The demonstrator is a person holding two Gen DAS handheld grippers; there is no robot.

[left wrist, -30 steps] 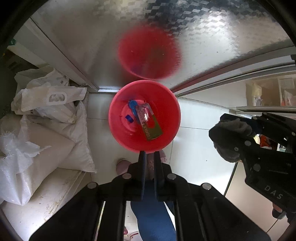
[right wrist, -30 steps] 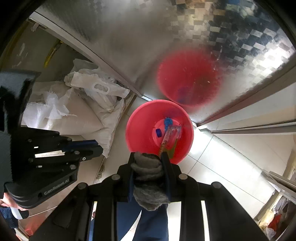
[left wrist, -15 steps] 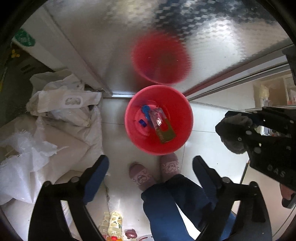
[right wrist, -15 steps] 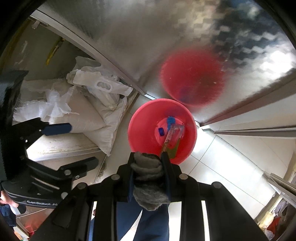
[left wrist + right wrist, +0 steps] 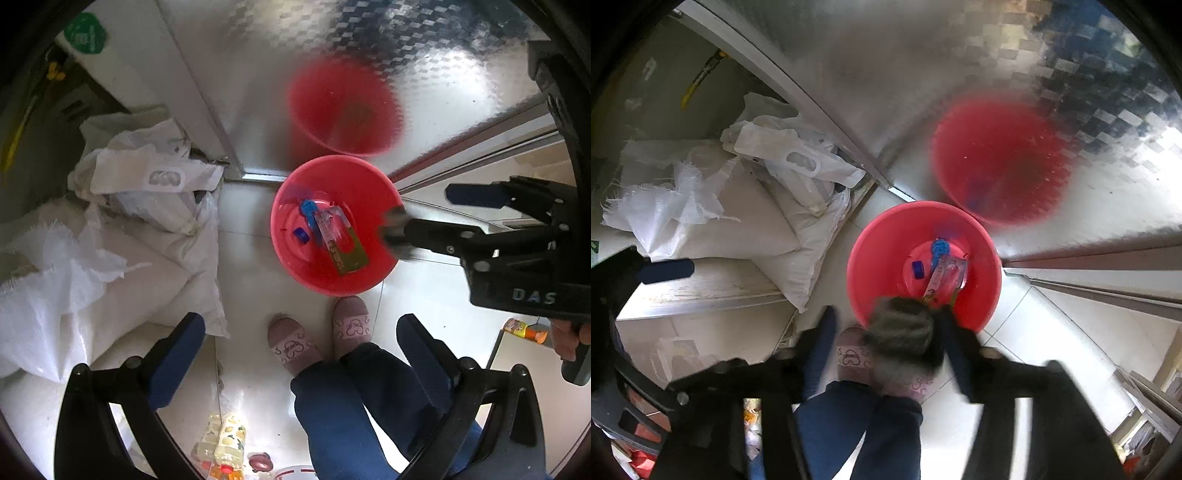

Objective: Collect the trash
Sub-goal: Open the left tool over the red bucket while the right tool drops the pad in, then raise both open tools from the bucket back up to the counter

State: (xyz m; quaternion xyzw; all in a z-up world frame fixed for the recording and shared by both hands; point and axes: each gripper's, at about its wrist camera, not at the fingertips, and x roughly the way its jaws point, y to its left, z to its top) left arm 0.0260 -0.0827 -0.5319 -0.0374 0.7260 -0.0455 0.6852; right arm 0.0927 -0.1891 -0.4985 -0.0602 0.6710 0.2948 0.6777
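The left gripper [image 5: 299, 354] hung with its fingers spread wide and empty, above the slippers [image 5: 319, 336] on the floor. The right gripper [image 5: 886, 332] was nearer the work: its fingers stood parted and blurred, with the grey wad [image 5: 903, 326] between them, touching the right one at most; whether they gripped it I could not tell. The wad lay just at the near rim of the red bucket [image 5: 879, 251], which stood straight ahead, holding a flat packet [image 5: 945, 277] and blue caps [image 5: 918, 268].
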